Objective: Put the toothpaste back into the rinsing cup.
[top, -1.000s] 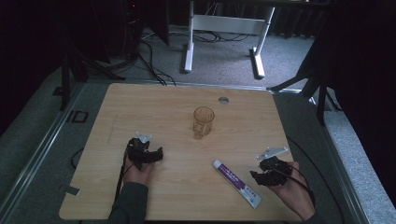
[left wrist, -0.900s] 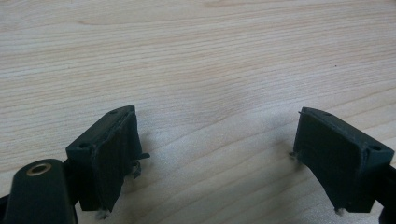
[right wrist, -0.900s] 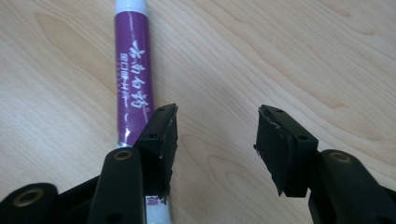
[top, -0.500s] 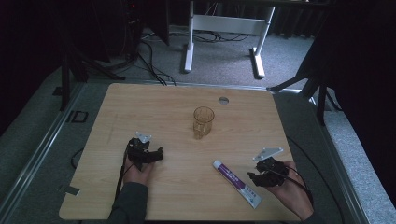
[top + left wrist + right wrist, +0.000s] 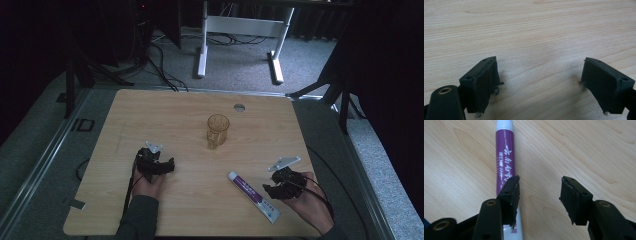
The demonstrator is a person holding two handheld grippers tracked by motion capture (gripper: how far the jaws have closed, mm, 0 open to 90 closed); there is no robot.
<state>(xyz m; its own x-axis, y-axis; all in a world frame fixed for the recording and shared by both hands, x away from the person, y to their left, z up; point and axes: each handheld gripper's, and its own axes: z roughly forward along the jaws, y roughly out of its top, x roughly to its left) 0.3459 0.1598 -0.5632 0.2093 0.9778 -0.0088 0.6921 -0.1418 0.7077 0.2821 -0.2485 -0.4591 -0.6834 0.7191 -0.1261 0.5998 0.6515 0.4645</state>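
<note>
Purple tube beside right gripper, jaws spread, empty: approach step. Next: shift over tube, pinch. Left gripper spread, idle.

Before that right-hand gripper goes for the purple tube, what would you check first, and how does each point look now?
1. Right gripper open: ok.
2. Tube between its jaws: not ok; it lies under the left jaw, so the gap is over bare wood.
3. Tube flat on the table: ok.
4. Glass mug clear of the path: ok, it stands apart.
5. Left gripper out of the way: ok, open over bare wood.
6. Tube cap on: cannot tell.
</note>
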